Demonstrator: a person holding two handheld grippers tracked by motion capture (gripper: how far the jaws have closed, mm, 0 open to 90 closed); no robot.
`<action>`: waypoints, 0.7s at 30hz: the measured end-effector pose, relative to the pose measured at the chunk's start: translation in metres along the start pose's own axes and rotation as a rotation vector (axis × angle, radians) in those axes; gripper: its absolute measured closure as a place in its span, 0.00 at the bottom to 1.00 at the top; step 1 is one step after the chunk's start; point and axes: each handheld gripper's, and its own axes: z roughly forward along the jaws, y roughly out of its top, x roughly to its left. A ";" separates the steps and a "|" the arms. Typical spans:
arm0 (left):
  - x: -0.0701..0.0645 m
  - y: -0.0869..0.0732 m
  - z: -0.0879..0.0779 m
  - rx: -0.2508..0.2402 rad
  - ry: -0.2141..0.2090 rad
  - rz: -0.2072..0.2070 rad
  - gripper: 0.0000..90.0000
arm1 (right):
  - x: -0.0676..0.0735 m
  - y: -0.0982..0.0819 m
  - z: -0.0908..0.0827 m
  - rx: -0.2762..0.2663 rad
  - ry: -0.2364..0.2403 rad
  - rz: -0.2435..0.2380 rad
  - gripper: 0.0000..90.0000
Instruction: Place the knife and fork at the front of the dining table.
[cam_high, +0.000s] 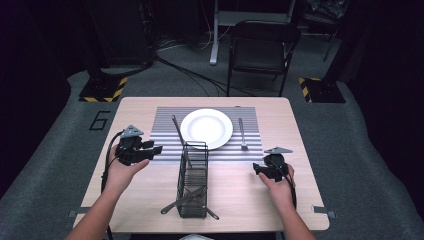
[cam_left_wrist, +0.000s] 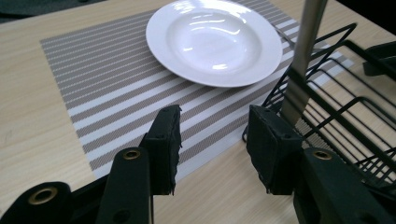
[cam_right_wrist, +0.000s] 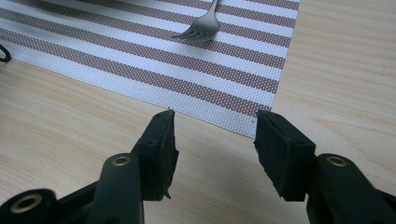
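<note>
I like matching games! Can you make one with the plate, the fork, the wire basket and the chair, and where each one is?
Things:
1. plate
2. fork
3. wire basket
4. chair

Places:
A. on the floor beyond the table
B. in the middle of the striped mat
C. on the mat, to the right of the plate
D. near the front of the table, between the two hands, with cutlery in it

Pairs: 1-B, 2-C, 3-D, 4-A
</note>
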 end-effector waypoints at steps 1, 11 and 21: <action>-0.002 0.003 0.000 -0.001 -0.002 0.005 0.61 | 0.000 0.000 0.000 0.000 0.001 -0.001 0.53; -0.015 0.021 0.004 0.005 -0.027 0.050 0.61 | -0.001 0.000 0.001 0.007 0.006 -0.003 0.53; -0.031 0.033 0.018 0.009 -0.074 0.066 0.60 | -0.002 -0.001 0.001 0.007 0.014 -0.002 0.52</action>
